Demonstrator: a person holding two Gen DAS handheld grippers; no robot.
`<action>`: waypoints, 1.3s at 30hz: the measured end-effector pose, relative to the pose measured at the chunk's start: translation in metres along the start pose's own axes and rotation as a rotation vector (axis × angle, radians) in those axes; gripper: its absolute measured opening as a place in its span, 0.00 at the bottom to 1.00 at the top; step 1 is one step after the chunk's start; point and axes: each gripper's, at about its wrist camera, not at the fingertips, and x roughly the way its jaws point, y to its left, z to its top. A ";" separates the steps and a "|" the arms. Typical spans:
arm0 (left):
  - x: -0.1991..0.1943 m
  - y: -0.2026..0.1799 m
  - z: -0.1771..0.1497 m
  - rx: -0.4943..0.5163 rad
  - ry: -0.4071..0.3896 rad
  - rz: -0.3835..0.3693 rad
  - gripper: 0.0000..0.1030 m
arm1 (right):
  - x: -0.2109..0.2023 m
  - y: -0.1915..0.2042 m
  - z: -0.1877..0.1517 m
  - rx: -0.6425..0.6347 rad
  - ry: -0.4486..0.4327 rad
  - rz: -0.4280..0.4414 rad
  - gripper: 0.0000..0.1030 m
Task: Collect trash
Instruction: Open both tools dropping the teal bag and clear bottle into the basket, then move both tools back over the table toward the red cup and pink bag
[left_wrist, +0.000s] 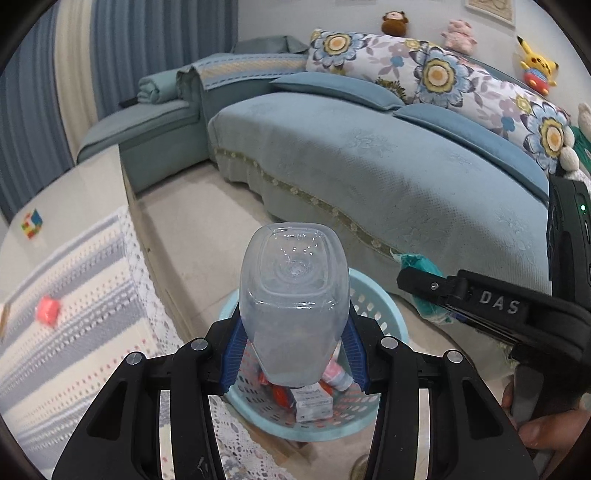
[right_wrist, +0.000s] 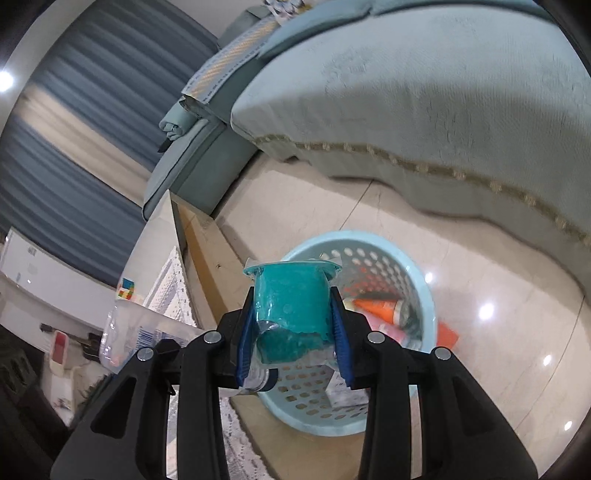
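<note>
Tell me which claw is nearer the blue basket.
Left. The left claw holds a clear bottle right above the basket; the right claw, gripping a teal packet, hangs off to its side.

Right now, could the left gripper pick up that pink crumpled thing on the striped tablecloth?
Probably not: the left gripper has its jaws shut on a clear plastic bottle, so the pink crumpled scrap must wait until the bottle is dropped.

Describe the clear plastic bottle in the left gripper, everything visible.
The clear plastic bottle is transparent, empty-looking, with a rounded-square base facing the left wrist camera. It is clamped between the left gripper's blue pads, which touch its sides, and held above the light blue basket. Its cap end is hidden.
</note>
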 end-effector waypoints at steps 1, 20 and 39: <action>0.003 0.004 -0.002 -0.018 0.005 -0.016 0.44 | 0.003 -0.002 -0.001 0.018 0.018 0.018 0.35; -0.048 0.066 -0.020 -0.076 -0.070 0.126 0.57 | 0.004 0.034 -0.008 -0.032 0.031 0.087 0.48; -0.140 0.246 -0.091 -0.292 -0.105 0.439 0.93 | 0.063 0.179 -0.082 -0.362 0.042 0.127 0.93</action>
